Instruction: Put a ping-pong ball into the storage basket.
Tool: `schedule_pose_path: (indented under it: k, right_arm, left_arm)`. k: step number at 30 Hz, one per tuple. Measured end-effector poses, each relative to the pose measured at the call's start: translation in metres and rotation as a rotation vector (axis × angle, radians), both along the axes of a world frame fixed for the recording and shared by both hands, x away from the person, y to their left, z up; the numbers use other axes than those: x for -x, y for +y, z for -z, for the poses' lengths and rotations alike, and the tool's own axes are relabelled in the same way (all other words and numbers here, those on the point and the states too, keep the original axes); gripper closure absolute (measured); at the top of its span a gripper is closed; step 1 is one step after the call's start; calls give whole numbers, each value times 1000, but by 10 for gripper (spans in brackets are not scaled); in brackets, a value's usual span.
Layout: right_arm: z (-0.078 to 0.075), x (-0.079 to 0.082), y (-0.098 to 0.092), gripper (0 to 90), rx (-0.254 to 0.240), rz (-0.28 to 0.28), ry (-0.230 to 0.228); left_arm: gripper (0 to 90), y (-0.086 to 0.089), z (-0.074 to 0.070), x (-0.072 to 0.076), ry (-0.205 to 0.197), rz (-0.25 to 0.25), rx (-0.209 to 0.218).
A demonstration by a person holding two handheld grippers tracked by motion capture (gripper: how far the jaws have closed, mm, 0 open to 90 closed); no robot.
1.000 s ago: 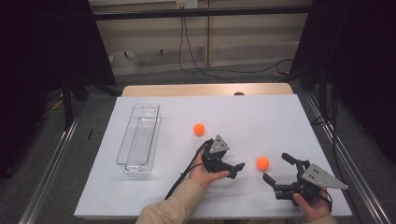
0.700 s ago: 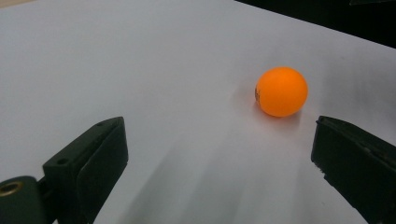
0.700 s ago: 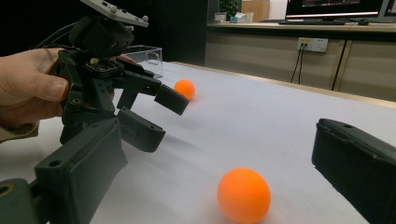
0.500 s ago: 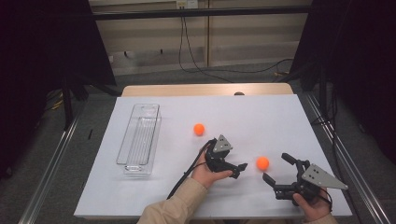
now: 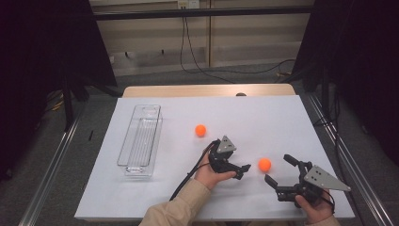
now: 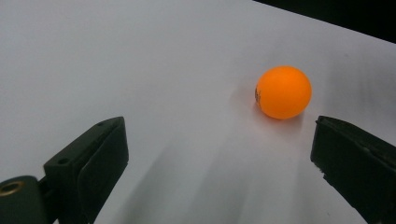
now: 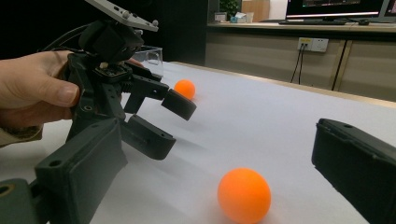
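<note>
The near orange ball point(image 5: 264, 164) lies on the white surface point(image 5: 263, 117) between the two hand-held tools, and that is what the coming grasp turns on. In the high view it sits at about three o'clock from the left tongs point(image 5: 237, 170) and at roughly ten o'clock from the right tongs point(image 5: 278, 170), near both and touching neither. It looks slightly closer to the right pair.

Both pairs stand apart and hold nothing. In the left gripper view the ball point(image 6: 283, 92) lies ahead at about one o'clock, beyond the tips and closer to the right-hand jaw, not yet between them. In the right gripper view the ball point(image 7: 244, 195) sits low and near, just about between the two jaws at twelve o'clock, so the right tongs seem better lined up to close on it. The left tongs point(image 7: 161, 122) show there at ten o'clock, pointing toward the same ball.

A ball has no long axis, so any approach angle serves; the risk, I judge, is nudging it into a roll.

The far orange ball point(image 5: 201, 130) rests at about eleven o'clock from the left tongs, well apart. The clear plastic tray point(image 5: 141, 136) lies at nine o'clock, farther off, with nothing visible in it.
</note>
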State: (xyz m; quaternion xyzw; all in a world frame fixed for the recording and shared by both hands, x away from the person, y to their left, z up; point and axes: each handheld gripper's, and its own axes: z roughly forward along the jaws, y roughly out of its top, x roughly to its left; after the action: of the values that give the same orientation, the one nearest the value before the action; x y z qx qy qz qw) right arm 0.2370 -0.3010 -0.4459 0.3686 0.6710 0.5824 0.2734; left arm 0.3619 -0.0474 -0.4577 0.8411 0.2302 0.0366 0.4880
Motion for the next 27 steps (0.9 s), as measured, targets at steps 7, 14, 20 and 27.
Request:
schedule_pose_path:
  k: [7,14,20,27]
  right_arm:
    - [0,0,0,19,0,1,-2]
    - [0,0,0,20,0,0,-1]
    - [0,0,0,19,2,-2,-1]
    - [0,0,1,20,1,-4,-1]
  left_arm:
    - [43,-4,1,0,6,4,-2]
    - [45,-5,2,-1,6,3,-4]
    - [45,-6,2,-1,11,3,0]
    - [45,-8,1,-1,9,9,-2]
